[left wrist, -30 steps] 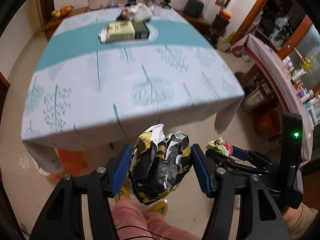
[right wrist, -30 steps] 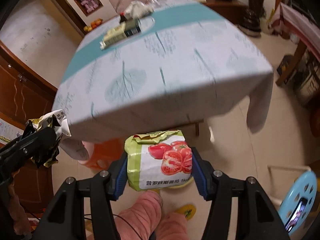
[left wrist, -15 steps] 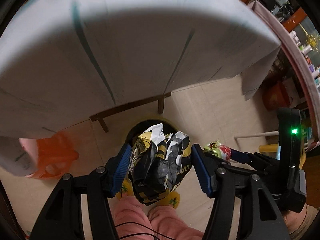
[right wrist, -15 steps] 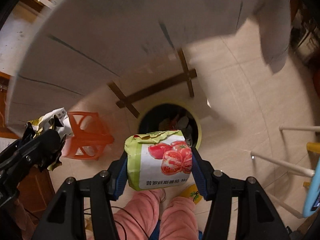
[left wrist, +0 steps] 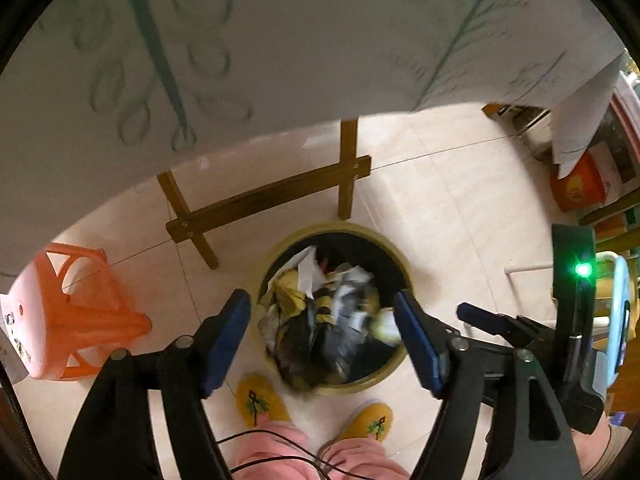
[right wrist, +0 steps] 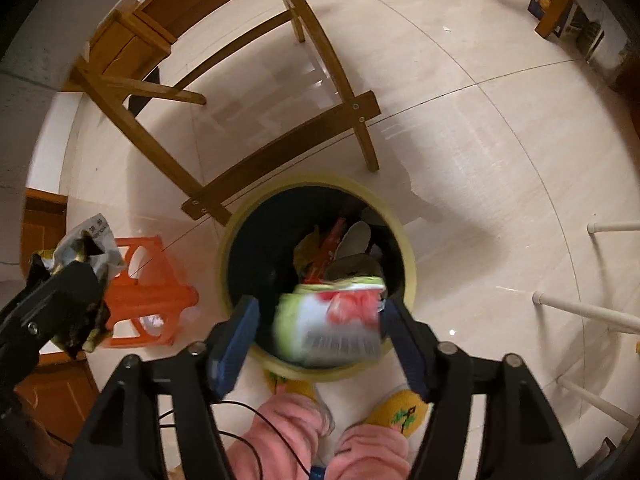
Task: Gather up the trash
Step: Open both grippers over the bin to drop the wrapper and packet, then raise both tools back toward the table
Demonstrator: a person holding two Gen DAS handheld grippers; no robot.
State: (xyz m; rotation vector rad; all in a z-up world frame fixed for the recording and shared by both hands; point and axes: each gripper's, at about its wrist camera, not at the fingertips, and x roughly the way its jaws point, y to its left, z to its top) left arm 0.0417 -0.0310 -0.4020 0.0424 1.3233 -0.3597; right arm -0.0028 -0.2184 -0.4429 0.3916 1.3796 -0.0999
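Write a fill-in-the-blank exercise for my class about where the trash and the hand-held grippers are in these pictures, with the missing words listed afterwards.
1. The round bin on the floor has a rim coloured ____.
2. The blurred packet between the open jaws of the right hand-held gripper bears pictures of ____.
3. The plastic stool beside the bin is coloured ____.
4. The person's slippers stand just in front of the ____.

Missing words: yellow; tomatoes; orange; bin

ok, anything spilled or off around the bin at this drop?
Nothing spilled that I can see. Both jaws have just been opening: the tomato-print packet and the black-and-yellow crumpled wrapper are blurred over the yellow-rimmed round bin, not on the tiled floor.
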